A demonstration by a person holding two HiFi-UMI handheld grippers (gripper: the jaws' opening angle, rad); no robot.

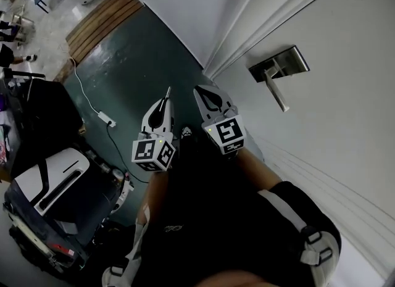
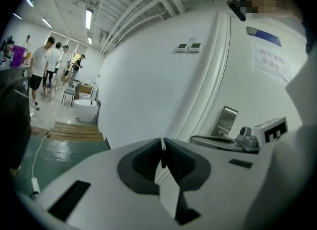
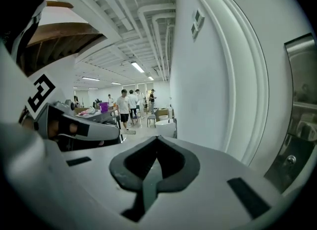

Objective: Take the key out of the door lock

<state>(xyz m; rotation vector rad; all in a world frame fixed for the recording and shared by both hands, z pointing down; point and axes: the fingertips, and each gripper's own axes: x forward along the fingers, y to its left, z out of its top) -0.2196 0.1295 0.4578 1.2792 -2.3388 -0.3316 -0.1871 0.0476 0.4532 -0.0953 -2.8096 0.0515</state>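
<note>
The white door [image 1: 333, 125] fills the right of the head view, with its metal lock plate [image 1: 281, 63] and lever handle [image 1: 278, 94]. Both grippers hang side by side left of the lock, well away from it. My left gripper [image 1: 166, 97] is shut, and a thin pale blade, seemingly the key [image 2: 162, 144], pokes out between its tips. My right gripper [image 1: 202, 91] is shut with nothing in it [image 3: 157, 139]. The right gripper view shows the lock plate [image 3: 299, 115] at its far right edge, with a small round cylinder [image 3: 290, 160] low on it. I see no key there.
The green floor [image 1: 136, 63] runs along the door. A white power strip [image 1: 106, 119] and its cable lie on the floor, and a dark and white machine [image 1: 49, 187] stands at lower left. A wooden platform [image 1: 102, 20] and a white tub [image 2: 85, 110] are farther off, with several people [image 2: 39, 68] beyond.
</note>
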